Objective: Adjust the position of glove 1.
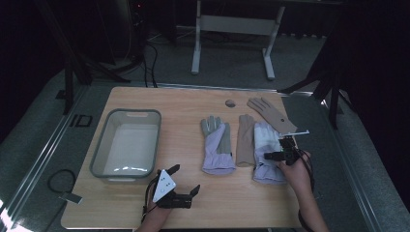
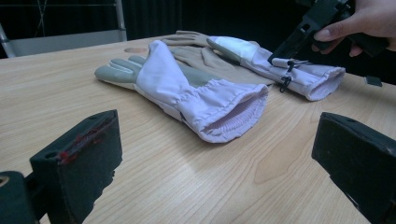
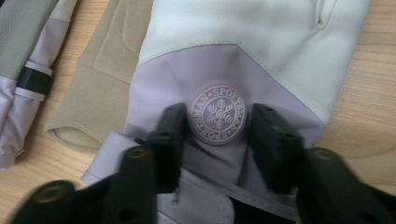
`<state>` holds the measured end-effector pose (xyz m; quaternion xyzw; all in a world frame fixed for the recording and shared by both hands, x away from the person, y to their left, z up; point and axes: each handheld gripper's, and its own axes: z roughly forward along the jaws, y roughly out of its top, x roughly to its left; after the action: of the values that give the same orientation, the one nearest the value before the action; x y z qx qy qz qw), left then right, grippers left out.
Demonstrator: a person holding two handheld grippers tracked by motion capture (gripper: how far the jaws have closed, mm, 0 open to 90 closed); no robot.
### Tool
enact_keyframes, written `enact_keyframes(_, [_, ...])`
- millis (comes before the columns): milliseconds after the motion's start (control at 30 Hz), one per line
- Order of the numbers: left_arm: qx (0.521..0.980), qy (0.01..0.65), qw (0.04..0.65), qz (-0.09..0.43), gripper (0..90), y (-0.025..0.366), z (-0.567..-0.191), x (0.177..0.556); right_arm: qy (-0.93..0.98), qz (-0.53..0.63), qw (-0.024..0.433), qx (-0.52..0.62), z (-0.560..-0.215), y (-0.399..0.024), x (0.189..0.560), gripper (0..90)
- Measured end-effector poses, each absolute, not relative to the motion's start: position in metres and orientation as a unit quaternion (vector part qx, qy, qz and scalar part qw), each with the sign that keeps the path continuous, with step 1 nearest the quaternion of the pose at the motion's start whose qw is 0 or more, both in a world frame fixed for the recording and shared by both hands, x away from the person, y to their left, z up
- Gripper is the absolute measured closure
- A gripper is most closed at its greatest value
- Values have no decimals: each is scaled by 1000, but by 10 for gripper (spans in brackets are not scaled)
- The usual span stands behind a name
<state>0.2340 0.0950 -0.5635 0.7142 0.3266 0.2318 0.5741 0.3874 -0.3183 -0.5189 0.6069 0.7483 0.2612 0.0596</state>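
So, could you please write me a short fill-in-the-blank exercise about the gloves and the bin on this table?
1. The right gripper is down on the lilac and ____ glove at the right.
2. The round badge between its fingers shows a ____.
3. The grey bin stands at the table's ____ side.
4. The left gripper has nothing between its fingers, which stand ____.

Missing words: white; snowflake; left; open

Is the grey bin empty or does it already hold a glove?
Empty: the grey bin shows a bare floor; all four gloves lie on the table.
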Motion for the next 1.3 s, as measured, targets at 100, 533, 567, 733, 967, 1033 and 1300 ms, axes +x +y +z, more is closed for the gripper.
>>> enact_keyframes(100, [714, 327, 574, 231, 17, 95, -564, 234, 752, 254, 66, 605, -516, -316, 386, 714])
enact_keyframes(533, [713, 328, 574, 232, 17, 95, -564, 234, 754, 263, 112, 592, -472, -317, 376, 777])
enact_keyframes(567, [713, 328, 574, 232, 17, 95, -564, 234, 753, 265, 112, 592, -467, -316, 377, 777])
enact_keyframes(733, [713, 329, 574, 232, 17, 95, -564, 234, 760, 265, 113, 582, -447, -305, 381, 777])
enact_keyframes(967, [713, 328, 575, 232, 17, 95, -564, 234, 771, 274, 109, 565, -425, -276, 385, 777])
enact_keyframes(1033, [713, 327, 575, 233, 17, 95, -564, 234, 773, 277, 104, 561, -421, -266, 387, 776])
enact_keyframes(1300, [714, 326, 574, 233, 17, 95, -563, 234, 788, 281, 80, 541, -412, -218, 395, 776])
